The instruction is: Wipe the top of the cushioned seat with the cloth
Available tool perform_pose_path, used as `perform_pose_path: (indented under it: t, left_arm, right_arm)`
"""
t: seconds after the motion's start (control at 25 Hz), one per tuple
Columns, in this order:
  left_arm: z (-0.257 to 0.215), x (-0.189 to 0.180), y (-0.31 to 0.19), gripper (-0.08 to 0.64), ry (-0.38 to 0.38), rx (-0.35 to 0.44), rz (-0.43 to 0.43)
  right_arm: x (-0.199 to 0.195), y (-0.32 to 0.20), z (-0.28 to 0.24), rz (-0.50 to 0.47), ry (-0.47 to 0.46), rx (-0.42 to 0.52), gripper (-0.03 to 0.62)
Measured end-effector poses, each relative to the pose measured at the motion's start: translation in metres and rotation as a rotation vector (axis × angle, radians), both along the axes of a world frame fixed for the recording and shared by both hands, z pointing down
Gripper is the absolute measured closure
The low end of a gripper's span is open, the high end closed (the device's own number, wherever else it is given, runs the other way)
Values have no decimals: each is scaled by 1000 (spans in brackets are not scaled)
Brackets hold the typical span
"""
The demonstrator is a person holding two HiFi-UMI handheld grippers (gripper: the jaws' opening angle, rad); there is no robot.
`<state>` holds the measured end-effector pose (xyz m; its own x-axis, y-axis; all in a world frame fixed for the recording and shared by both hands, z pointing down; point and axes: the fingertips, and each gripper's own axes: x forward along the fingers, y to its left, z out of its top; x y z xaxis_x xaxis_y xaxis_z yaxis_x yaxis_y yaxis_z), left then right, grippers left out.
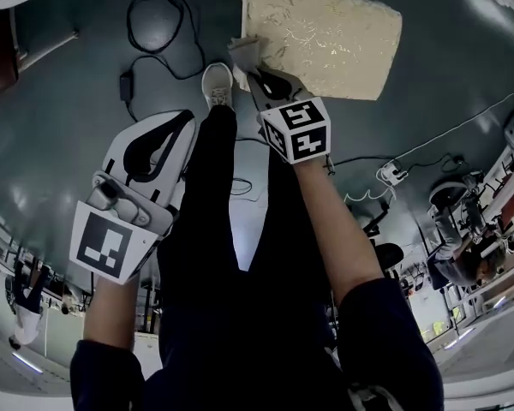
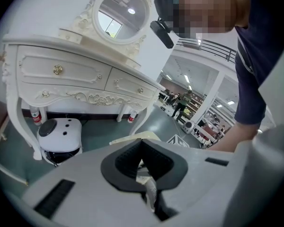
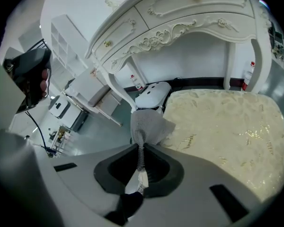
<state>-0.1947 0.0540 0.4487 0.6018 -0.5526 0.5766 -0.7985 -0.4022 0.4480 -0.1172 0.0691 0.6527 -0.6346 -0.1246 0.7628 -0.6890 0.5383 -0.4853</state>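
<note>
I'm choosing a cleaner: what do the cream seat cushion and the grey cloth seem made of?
The cream cushioned seat looks like woven upholstery fabric, matte with a faint sheen: raised floral patterning and gold threads show. The small grey cloth looks like a soft textured textile, perhaps microfibre: it bunches and folds limply.

Your seat (image 1: pixel 325 37) top lies open ahead; the dresser (image 3: pixel 180 18) stands close behind it, and a white appliance (image 3: pixel 152 94) sits by its far-left corner.

White ornate dressing table (image 2: pixel 61 74) with oval mirror (image 2: pixel 120 15), white round appliance (image 2: pixel 60 134) beneath, black power adapter (image 1: pixel 125 85) on grey floor (image 1: pixel 51 127)
</note>
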Motion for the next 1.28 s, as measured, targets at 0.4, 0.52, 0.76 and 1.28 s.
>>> perform_pose_path:
  t: [0.4,0.52,0.76,1.28]
  left_arm:
    - [16,23,13,552,7,-22,14]
    - [18,41,10,552,5,-26,35]
    - [17,91,-1,552,3,-30,100]
    - [20,224,-24,552,-6,-38,270]
  right_arm:
    - [31,14,21,14,31,-23,551]
    - [50,13,23,39,28,-25,551]
    - [99,7,26,121,22,-39,551]
    - [245,-4,33,302,40,-47,551]
